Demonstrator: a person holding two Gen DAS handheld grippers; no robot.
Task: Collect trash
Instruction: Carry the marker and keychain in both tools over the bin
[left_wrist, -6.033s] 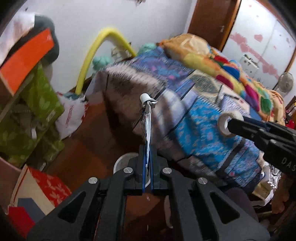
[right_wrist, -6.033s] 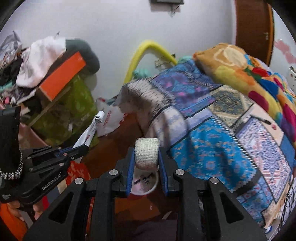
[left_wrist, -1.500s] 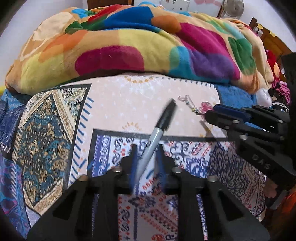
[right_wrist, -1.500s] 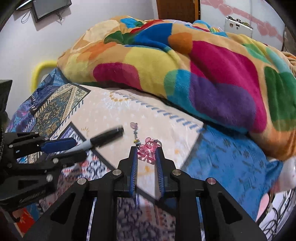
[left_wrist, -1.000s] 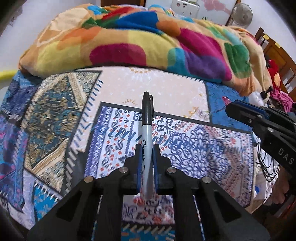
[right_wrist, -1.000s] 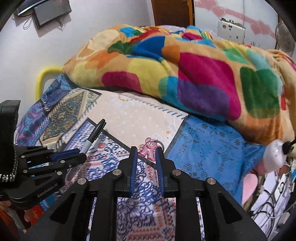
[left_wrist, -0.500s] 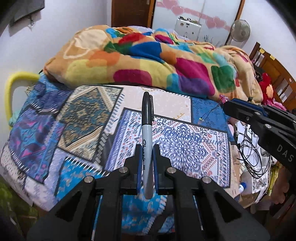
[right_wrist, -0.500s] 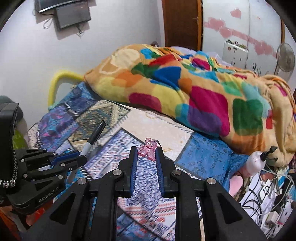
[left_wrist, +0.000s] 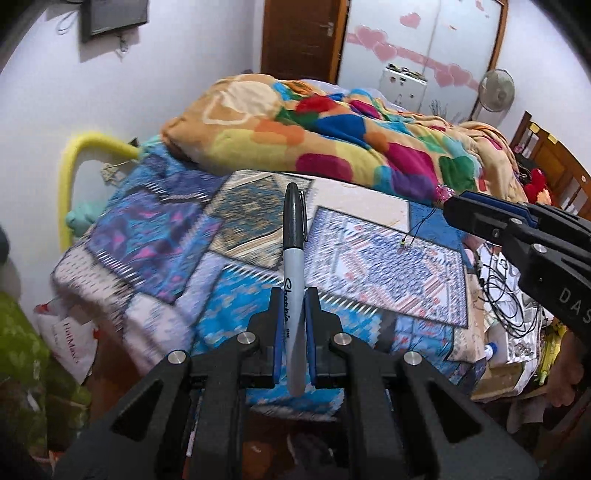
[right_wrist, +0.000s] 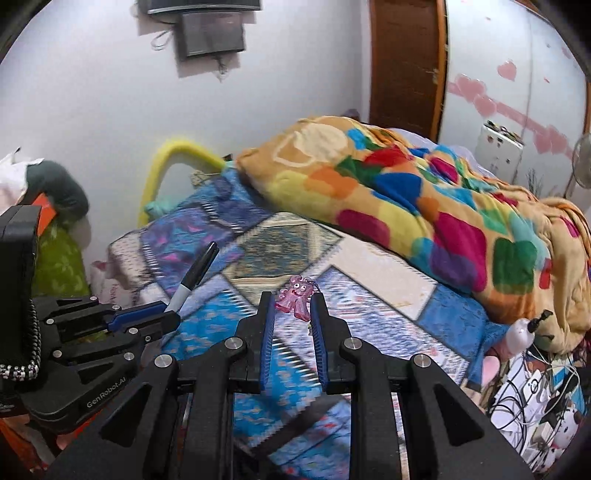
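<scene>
Marker (left_wrist: 293, 258) and pink charm (right_wrist: 294, 297) in jaws above bed edge (left_wrist: 295, 402)

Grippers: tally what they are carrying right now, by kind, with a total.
Black-capped grey permanent marker: 1, clamped upright in the left gripper
Pink translucent figure keychain charm: 1, pinched at the tips of the right gripper
Total: 2 things held, one per gripper, both lifted clear of the patchwork bedspread.
</scene>
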